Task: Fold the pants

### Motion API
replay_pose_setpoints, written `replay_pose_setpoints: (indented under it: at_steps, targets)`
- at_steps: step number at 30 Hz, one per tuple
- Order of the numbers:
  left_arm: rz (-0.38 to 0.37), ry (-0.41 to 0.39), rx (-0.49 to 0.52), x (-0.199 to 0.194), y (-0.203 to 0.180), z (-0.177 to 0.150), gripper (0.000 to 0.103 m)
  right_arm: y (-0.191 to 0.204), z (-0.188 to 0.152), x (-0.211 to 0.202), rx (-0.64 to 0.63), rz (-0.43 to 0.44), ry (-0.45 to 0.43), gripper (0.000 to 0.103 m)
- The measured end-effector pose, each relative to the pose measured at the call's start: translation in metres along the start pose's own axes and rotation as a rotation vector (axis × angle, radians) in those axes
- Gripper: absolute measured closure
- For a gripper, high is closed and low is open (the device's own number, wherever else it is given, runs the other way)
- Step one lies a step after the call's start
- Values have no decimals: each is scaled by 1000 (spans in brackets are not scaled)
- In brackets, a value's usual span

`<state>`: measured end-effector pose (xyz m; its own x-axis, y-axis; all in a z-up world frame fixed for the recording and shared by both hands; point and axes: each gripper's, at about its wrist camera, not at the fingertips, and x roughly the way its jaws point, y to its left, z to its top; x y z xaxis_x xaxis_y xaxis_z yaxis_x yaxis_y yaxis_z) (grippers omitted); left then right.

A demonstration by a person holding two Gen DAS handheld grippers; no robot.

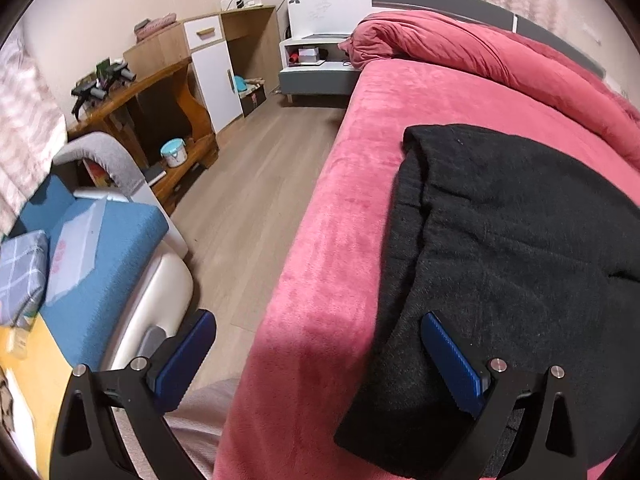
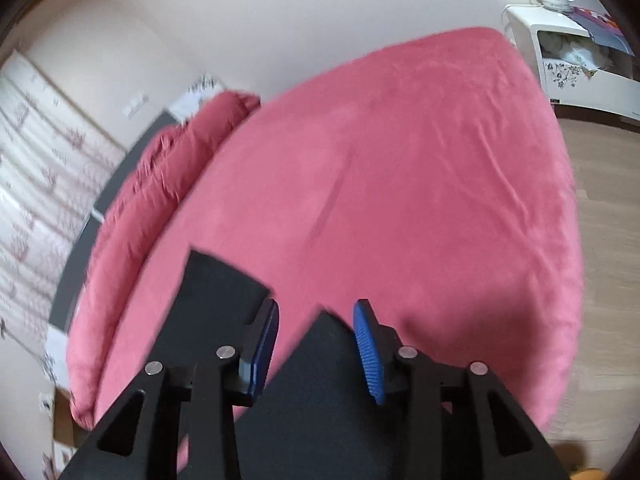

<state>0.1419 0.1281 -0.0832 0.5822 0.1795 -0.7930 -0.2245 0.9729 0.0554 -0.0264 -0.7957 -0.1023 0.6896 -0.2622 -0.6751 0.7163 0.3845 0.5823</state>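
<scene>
black pants point(image 1: 500, 240) folded on the pink bed point(image 1: 340, 208), left gripper point(image 1: 316, 360) released at 6 o'clock, right gripper point(image 2: 316, 344) jaws parted, empty

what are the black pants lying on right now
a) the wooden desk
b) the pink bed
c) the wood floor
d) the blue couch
b, in the left wrist view the black pants lie spread on the pink bed near its edge, apart from the floor and the blue couch.
</scene>
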Motion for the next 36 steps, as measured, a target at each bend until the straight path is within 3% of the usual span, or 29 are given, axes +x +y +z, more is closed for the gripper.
replay_pose_setpoints:
  at_steps: [7,11,14,19,24,25,26,27,28,29,30,32,34,36]
  targets:
    - [-53,9,-41,-2,10,-8,0,-37,-69,-30,-39,-61,86,63]
    - [-127,23,-61,-4,18,-14,0,-34,-108,-51,-84,-56,99,61]
    - [-176,29,-52,-6,21,-19,0,-22,-138,-49,-112,-17,161,56]
    - [-311,-1,-64,-22,29,-20,0,-5,-163,-36,-67,65,225,56]
    - [-312,12,-21,-20,17,-18,3,-4,-160,-22,26,59,172,54]
    - [-315,17,-16,-18,14,-17,11,-4,-157,-20,39,55,170,60]
    - [-327,26,-5,-17,9,-18,30,-4,-155,-18,53,48,171,70]
    - [-346,38,6,-17,4,-18,41,-5,-152,-17,61,33,176,92]
    - [-367,54,21,-16,0,-18,64,-6,-149,-17,68,21,186,92]
    - [-324,58,56,-18,-7,-18,77,-5,-145,-19,65,14,185,93]
    - [-272,46,83,-22,-9,-18,85,-1,-141,-24,43,-7,174,95]
    - [-263,37,87,-27,-5,-15,96,5,-133,-32,20,-29,140,96]
    - [-221,30,111,-30,2,-14,96,5,-122,-42,3,-76,79,96]
    - [-209,32,140,-32,8,-12,96,6,-117,-39,-33,-140,73,96]
